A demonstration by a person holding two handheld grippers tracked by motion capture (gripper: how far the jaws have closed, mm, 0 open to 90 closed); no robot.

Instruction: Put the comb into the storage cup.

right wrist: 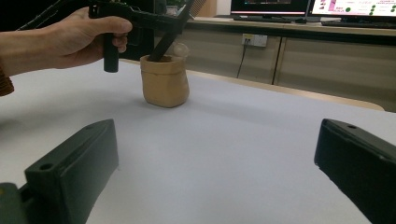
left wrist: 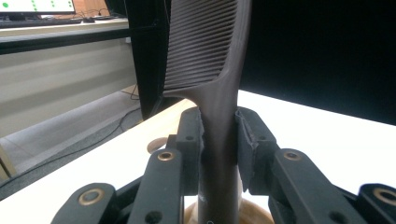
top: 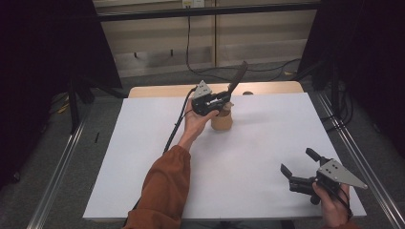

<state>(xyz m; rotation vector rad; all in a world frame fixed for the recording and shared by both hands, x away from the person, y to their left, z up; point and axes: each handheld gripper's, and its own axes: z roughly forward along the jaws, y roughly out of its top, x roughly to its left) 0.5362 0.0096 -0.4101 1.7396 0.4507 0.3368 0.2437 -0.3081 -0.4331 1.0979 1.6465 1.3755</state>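
Two grippers are in use at the white table (top: 143, 157), and I begin with the near one. At the near right corner, the right gripper (top: 300, 164) rests low in the person's hand with its jaws spread wide and nothing between them; it seems to be only waiting. Farther away, near the far edge of the table, the left gripper (top: 224, 98) is held above a small tan cup (top: 222, 119). Its jaws are pinching the handle of a dark comb (left wrist: 210, 51), and in the left gripper view both pads press on the handle from the two sides. The lower end of the handle goes down into the mouth of the cup, as the right gripper view shows. The long axis of the comb is not upright: it leans, with the toothed end pointing up and away toward the far right, and the handle end pointing down into the cup. I judge that the step in hand is to stand the comb in the cup, or possibly to take it out; I cannot decide this from one moment. If it is going in, the next move calls for lowering the handle until it meets the bottom, then opening the jaws gently so the light cup does not tip over.
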